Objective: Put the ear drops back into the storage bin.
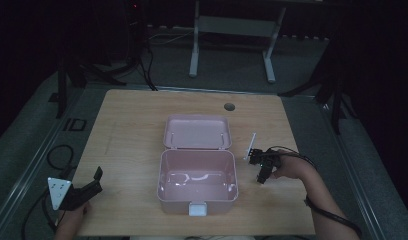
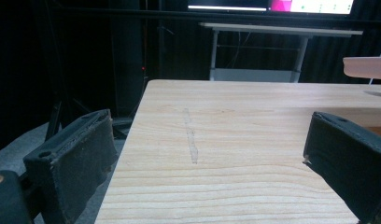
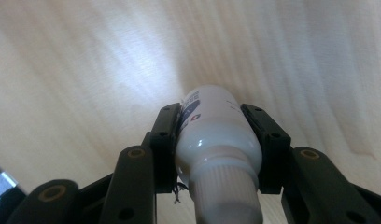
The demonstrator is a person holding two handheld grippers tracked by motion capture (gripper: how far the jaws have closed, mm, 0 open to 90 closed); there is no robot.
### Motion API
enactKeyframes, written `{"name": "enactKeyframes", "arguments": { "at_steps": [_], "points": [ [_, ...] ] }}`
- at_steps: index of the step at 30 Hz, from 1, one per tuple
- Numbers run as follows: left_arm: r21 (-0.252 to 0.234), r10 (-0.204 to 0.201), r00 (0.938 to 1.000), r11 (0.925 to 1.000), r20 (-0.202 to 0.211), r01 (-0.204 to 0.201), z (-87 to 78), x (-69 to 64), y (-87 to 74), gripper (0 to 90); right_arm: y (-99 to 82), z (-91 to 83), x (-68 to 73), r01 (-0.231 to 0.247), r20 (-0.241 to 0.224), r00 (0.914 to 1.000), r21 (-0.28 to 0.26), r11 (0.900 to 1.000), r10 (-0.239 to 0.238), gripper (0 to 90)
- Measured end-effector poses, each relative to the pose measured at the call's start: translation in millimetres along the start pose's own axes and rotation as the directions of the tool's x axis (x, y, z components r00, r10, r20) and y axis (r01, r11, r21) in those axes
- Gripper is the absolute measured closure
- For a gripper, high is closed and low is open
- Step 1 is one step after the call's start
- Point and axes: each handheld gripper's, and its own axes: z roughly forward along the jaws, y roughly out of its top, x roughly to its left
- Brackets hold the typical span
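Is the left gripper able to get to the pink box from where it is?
Probably yes. The left gripper sits open on the bare table beside the pink box, with nothing between them.

White bottle (image 3: 216,140), ribbed cap, pinched between fingers (image 3: 165,140); above tabletop

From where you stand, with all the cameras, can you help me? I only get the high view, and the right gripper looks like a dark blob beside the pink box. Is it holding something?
Observer: Yes. The right gripper view shows a small white bottle clamped between the right gripper's jaws.
Operator: Which way does the bottle point?
Observer: Its ribbed white cap faces the camera; the body points away, toward the wooden table.
Operator: Any markings on it?
Observer: A label with dark blue print, too small to read.
Operator: And the left gripper?
Observer: The left gripper has its jaws wide apart, nothing between them, just bare tabletop.
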Motion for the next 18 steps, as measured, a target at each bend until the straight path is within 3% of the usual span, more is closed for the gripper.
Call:
{"name": "enactKeyframes", "arguments": {
  "at_steps": [5,6,9,12,18],
  "points": [
    [0.001,-0.001,1.0,1.0,0.0,0.001,0.0,0.0,0.0,2.4,-2.8,-1.1,6.9,0.063,-0.015,0.9979,-0.005,0.998,-0.063,59.2],
    [0.001,-0.001,1.0,1.0,0.0,0.001,0.1,0.0,0.0,2.4,-4.6,-1.5,10.4,0.095,-0.006,0.9954,-0.009,0.9954,-0.096,59.2],
    [0.001,-0.001,1.0,1.0,0.0,0.001,0.1,0.1,0.0,2.4,-6.6,-1.8,13.1,0.118,-0.009,0.9929,-0.007,0.993,-0.118,59.2],
    [0.001,-0.001,1.0,1.0,0.0,0.001,0.1,0.0,0.0,2.4,-10.4,-3.3,19.5,0.177,0.007,0.9843,-0.022,0.9841,-0.176,59.2],
    [0.001,-0.003,1.0,1.0,0.0,0.003,0.3,0.0,0.1,2.4,-14.2,-6.2,28.1,0.234,0.031,0.9721,-0.028,0.9719,-0.233,59.2]
  ]
}}
